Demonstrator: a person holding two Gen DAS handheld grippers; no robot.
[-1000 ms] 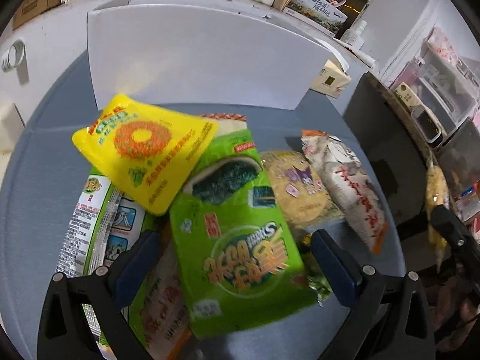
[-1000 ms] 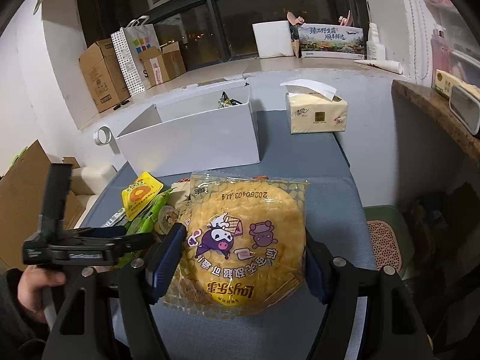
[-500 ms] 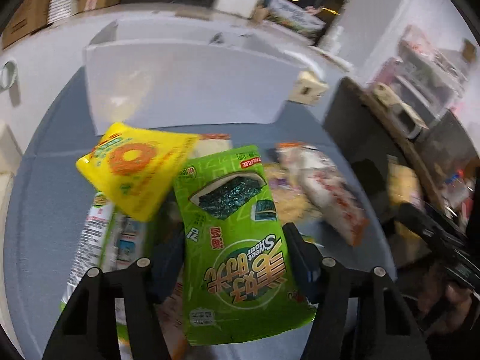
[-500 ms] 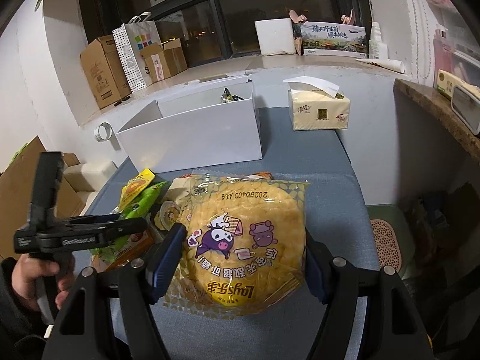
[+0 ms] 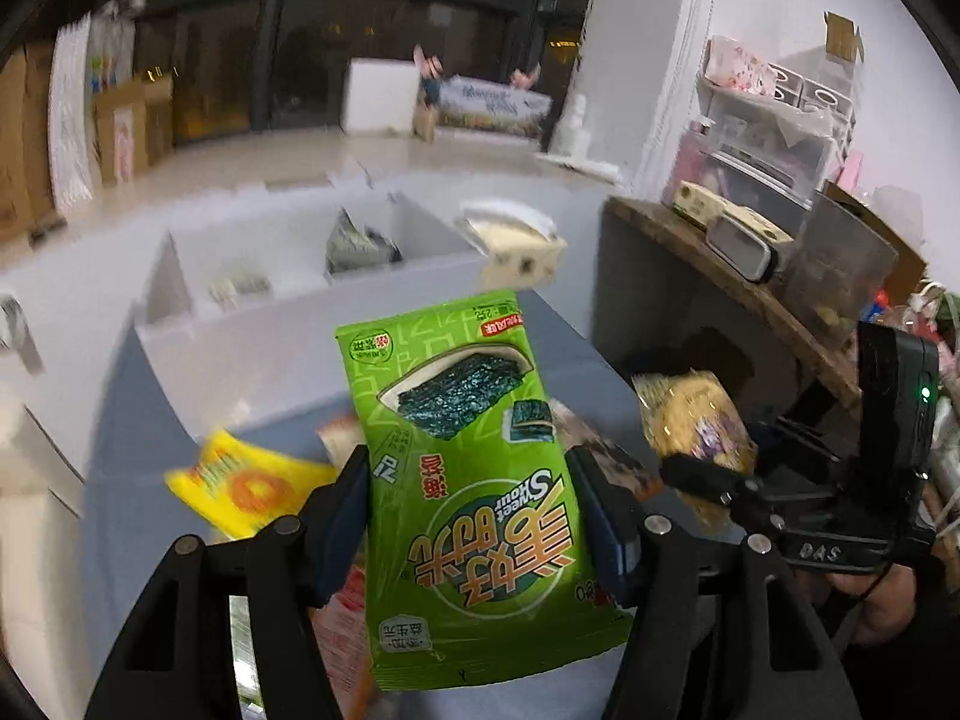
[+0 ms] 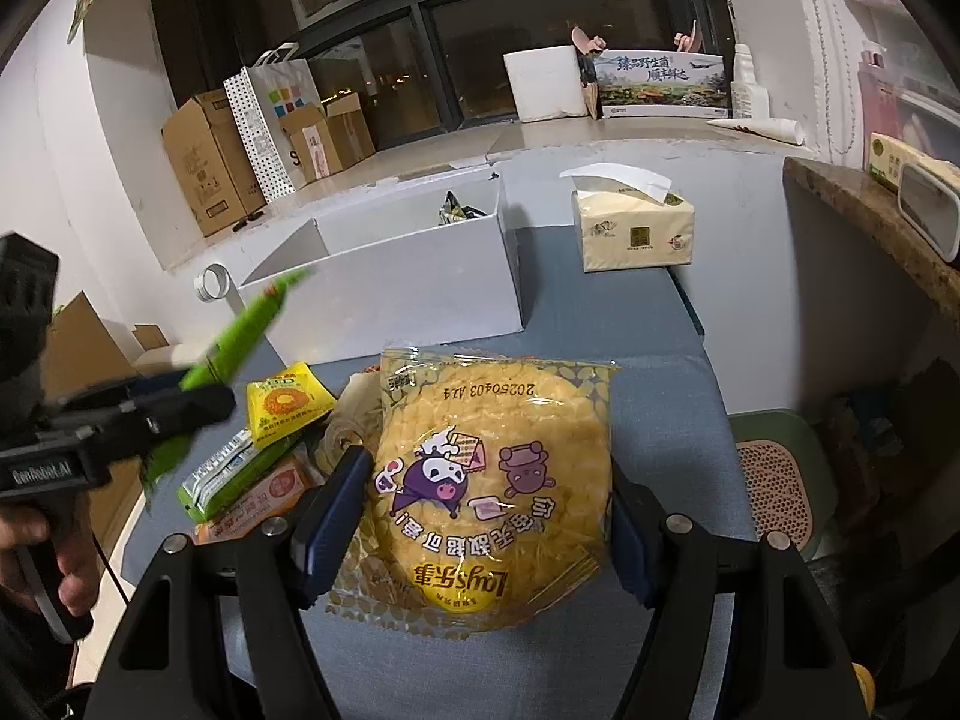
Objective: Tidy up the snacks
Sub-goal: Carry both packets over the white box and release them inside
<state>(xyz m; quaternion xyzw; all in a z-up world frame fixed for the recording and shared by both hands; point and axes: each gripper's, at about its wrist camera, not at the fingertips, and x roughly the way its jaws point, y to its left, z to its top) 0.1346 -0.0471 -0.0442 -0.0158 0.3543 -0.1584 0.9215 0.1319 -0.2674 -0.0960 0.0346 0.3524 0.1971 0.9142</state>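
Left gripper [image 5: 468, 510] pinches green seaweed pack [image 5: 465, 468], lifted clear of table [image 5: 120, 450], tilted toward white box [image 5: 288, 348]. Pack glossy, flat, seaweed photo, red and yellow lettering.

Right gripper [image 6: 489, 510] clamps yellow chip bag [image 6: 489, 480]: clear wrap, purple cartoon print, upside down.

Yellow packet [image 6: 287, 399] among loose snacks on blue-grey table.

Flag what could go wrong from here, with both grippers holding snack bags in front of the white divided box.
1. The left gripper pinches the glossy green seaweed snack bag only at its side edges; the slack bag could slip out during the carry.
2. The right gripper squeezes the clear yellow round-cracker bag, so a tighter grip might crack the contents.
3. The white divided box already holds a packet in one compartment, so mis-sorting is possible.
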